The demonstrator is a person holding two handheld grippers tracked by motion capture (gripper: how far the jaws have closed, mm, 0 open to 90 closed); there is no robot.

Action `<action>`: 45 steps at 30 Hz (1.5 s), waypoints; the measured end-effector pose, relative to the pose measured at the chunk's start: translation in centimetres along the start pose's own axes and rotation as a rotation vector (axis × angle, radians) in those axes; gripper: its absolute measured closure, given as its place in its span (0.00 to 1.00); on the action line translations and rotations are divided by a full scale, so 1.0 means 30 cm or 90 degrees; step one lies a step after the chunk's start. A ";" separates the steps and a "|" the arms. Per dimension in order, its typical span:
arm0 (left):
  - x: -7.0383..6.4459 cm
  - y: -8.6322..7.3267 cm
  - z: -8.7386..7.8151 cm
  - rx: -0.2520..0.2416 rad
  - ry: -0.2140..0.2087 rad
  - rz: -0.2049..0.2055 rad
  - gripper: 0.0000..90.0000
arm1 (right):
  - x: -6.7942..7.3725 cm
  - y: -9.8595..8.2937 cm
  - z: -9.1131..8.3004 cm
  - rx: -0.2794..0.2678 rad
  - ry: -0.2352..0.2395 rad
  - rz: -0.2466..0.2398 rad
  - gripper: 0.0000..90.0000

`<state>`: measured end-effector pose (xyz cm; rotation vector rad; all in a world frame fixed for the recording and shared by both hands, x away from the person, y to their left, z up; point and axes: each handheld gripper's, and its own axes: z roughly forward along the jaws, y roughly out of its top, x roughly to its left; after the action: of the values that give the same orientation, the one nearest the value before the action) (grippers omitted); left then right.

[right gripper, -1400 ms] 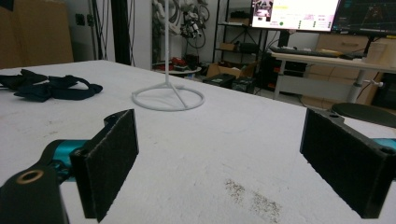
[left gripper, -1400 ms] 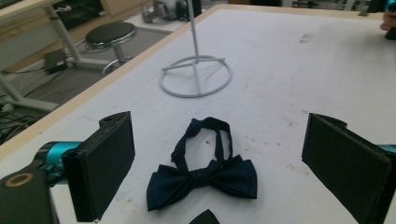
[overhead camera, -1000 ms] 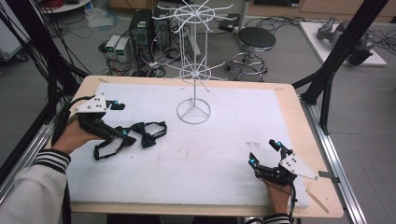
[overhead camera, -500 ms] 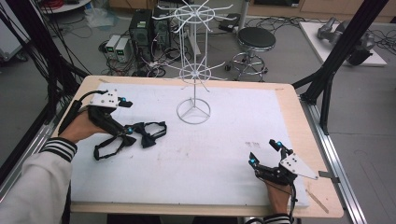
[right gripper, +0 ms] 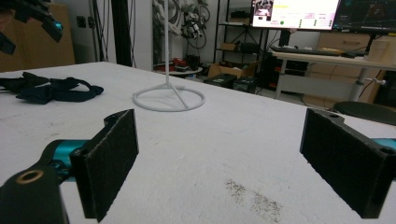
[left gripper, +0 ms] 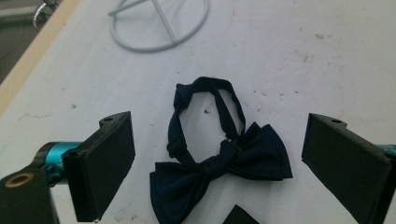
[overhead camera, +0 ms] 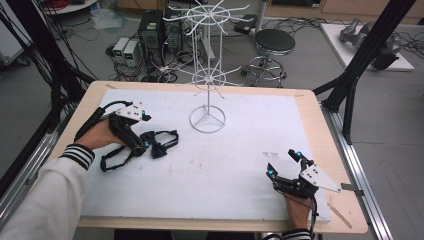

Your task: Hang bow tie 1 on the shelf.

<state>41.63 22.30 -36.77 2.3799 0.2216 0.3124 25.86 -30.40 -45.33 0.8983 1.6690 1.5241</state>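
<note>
No text, label, brand or number can be read in any of the views. In the right gripper view a monitor (right gripper: 295,10) in the background shows a pale window with small coloured rows and dots, but its writing is too small and blurred to make out.

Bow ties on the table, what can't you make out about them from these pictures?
- High view: the left gripper covers part of the bow ties, so their count is unclear.
- Left gripper view: the near bow tie is whole, but a dark piece is cut off by the bottom edge.
- Right gripper view: the ties are a far, low heap; knot and strap blur together.
</note>
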 end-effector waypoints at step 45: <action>0.051 -0.042 0.146 0.220 -0.048 0.087 0.46 | -0.002 0.000 0.000 -0.004 -0.001 -0.002 0.12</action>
<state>44.23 20.80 -40.50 2.7508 0.0817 0.2644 25.89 -30.46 -45.33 0.8930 1.6629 1.5258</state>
